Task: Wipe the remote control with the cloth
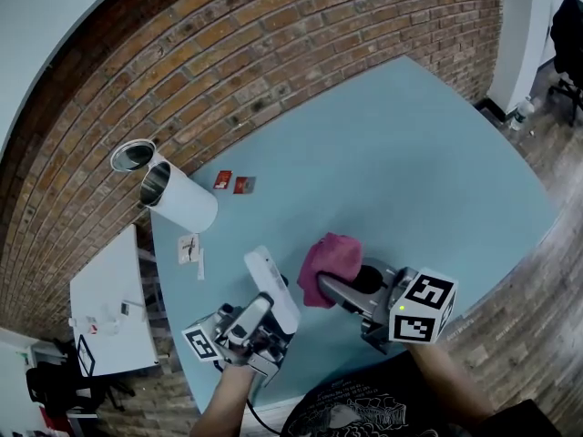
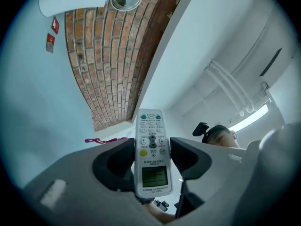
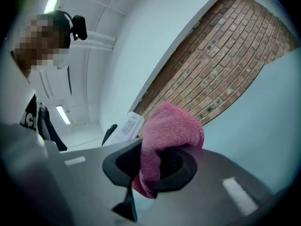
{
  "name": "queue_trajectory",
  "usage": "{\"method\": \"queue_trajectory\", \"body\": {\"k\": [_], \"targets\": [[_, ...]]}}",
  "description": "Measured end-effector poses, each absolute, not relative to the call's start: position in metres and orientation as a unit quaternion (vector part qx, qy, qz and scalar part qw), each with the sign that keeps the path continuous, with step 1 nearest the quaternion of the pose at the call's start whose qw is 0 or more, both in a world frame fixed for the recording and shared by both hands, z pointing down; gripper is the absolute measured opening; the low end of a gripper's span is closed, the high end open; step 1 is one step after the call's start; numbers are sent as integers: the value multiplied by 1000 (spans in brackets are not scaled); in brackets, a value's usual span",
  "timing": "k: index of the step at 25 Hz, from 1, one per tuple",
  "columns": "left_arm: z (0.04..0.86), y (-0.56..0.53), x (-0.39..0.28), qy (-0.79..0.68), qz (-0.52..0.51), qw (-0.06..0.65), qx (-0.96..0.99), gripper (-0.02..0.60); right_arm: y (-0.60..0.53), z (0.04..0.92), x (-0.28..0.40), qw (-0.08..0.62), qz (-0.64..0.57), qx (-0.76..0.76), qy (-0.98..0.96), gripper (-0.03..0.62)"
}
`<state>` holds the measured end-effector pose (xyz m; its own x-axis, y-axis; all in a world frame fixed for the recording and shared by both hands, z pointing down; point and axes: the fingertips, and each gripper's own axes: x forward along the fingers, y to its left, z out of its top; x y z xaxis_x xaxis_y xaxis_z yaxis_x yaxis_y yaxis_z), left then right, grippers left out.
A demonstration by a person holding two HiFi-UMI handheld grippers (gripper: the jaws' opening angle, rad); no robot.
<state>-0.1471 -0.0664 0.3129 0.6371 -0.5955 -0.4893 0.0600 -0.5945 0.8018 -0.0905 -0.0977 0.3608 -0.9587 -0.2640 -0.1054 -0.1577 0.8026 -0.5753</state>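
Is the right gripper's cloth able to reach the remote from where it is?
Probably yes. The right gripper holds the cloth close beside the remote, which the left gripper grips low down, its top end free. Nothing stands between them.

White remote (image 1: pixel 271 285), clamped lengthwise in the left hand-held gripper (image 1: pixel 258 315), tilts upward; bunched pink cloth (image 1: pixel 330 260), pinched in the right hand-held gripper (image 1: pixel 330 289), sits just beside it.

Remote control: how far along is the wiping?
Pickups look done: the left gripper holds the remote control, and the right gripper grips the pink cloth. In hand: the cloth sits close beside the remote, contact unclear. To do: the wiping itself.
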Motion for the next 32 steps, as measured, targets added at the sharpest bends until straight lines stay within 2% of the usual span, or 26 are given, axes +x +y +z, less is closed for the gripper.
{"method": "queue_trajectory", "body": {"k": [4,15,32], "targets": [[308,-69,-155,-172,-418,416,789,238,-86,356,-105,87,-286,-91,950,66],[318,-67,-147,-177,-401,427,791,238,-81,353,-110,130,-351,-66,925,66],[325,-102,-188,-277,-462,421,730,238,-80,353,-112,127,-358,-60,923,66]]}}
